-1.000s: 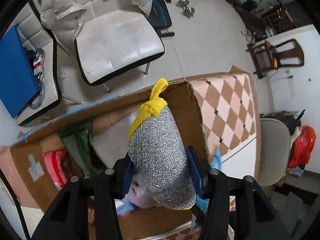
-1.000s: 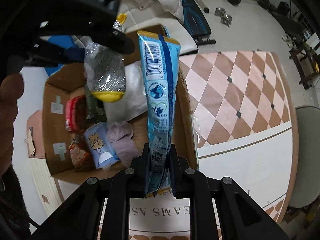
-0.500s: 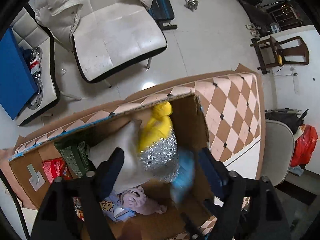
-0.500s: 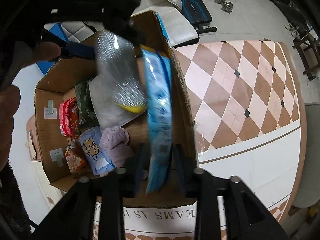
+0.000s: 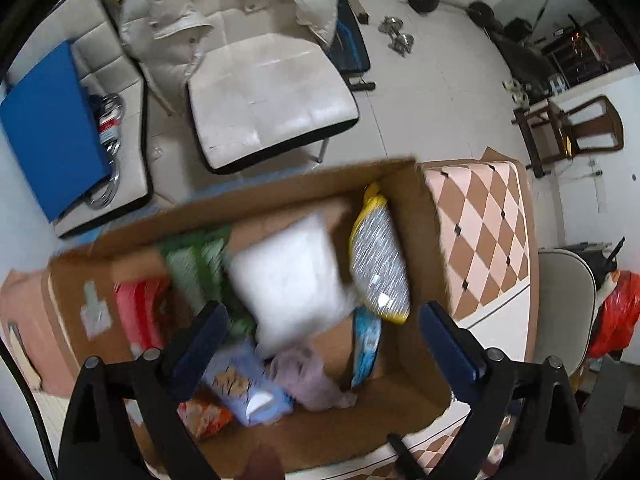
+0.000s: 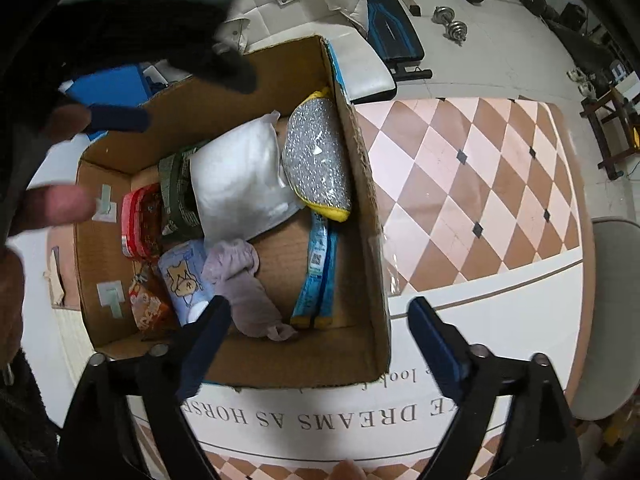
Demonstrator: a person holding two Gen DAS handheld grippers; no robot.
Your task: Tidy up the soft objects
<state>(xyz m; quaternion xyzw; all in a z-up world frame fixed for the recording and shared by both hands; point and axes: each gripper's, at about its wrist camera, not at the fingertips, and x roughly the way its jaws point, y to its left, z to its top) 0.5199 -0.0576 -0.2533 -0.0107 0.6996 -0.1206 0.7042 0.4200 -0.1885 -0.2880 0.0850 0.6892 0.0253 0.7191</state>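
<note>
A cardboard box (image 6: 364, 208) (image 5: 424, 216) stands on the checkered table. Inside lie a silver glitter pouch with yellow trim (image 6: 318, 160) (image 5: 378, 264), a blue packet (image 6: 318, 276) (image 5: 366, 344), a white pillow (image 6: 238, 184) (image 5: 292, 276), a lilac cloth (image 6: 244, 284) (image 5: 308, 376), a light blue pack (image 6: 184, 276), a red pack (image 6: 140, 220) and a green item (image 6: 176, 196). My left gripper (image 5: 320, 344) is open and empty above the box. My right gripper (image 6: 320, 344) is open and empty over the box's near wall.
The table (image 6: 472, 184) has a checkered cloth with a white printed border. A white lounge chair (image 5: 268, 96), a blue board (image 5: 48, 136), dumbbells (image 5: 396, 38) and a wooden chair (image 5: 576, 128) stand on the floor beyond. A grey seat (image 6: 616, 312) is at right.
Both grippers opened. The glitter pouch dropped from my left gripper and the blue packet from my right; both now lie in the box. Both grippers have pulled back.
</note>
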